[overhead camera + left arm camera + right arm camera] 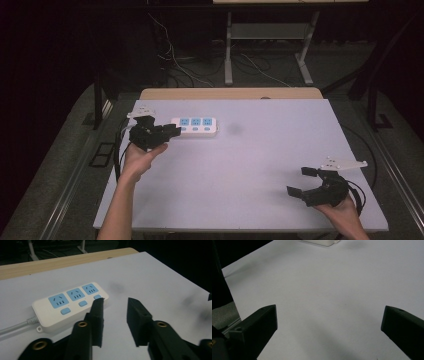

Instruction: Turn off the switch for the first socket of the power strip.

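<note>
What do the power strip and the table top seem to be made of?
Power strip: likely moulded plastic, smooth white body with a soft sheen, light blue socket faces and buttons. Table top: a matt, pale grey sheet, perhaps laminate or paper; a light wood-look edge shows along its far side.

Both claws matte black plastic – left claw (169,134), right claw (303,181). Blocky wedge-shaped jaw pads, brass-coloured screw inserts (82,324) in the jaw arms. Grey three-cornered plate (343,163) on top of each, black cable (358,192) trailing behind. Forearms bare, no sleeves.
</note>
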Motion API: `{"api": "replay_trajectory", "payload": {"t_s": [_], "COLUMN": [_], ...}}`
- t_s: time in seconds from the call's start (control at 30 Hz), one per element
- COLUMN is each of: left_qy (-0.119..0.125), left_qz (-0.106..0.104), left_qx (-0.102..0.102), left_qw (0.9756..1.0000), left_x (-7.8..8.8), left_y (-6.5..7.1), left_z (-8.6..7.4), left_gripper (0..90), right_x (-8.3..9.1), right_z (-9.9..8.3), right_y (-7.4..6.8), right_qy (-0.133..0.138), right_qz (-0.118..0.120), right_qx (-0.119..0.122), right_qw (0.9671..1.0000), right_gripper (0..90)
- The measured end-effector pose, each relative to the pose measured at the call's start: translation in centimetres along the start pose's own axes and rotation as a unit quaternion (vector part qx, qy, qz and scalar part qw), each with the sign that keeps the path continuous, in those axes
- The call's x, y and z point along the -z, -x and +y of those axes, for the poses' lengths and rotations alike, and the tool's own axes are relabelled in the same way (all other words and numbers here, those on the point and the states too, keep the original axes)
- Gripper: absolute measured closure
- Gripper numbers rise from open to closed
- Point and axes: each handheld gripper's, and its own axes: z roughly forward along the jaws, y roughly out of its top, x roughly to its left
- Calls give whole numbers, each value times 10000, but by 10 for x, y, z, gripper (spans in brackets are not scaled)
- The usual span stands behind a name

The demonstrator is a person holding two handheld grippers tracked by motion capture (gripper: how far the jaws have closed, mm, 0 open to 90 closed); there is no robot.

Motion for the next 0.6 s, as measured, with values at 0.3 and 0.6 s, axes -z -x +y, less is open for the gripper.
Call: {"api": "replay_trajectory", "payload": {"t_s": [0.3, 0.6], "left_qy": [259, 348], "left_qz": [-229, -172], "left_qx": [252, 297], "left_qw": [9991, 9988], "left_x": [14, 21], "left_y": [5, 12], "left_z": [-14, -29], "left_gripper": [153, 0], "right_x": [0, 0], "right_z": [0, 0], "right_y": [0, 0], "right_qy": [12, 20], "right_qz": [3, 11], "right_qx": [-6, -11], "right_qw": [10000, 10000], "right_gripper": [3, 3]}}
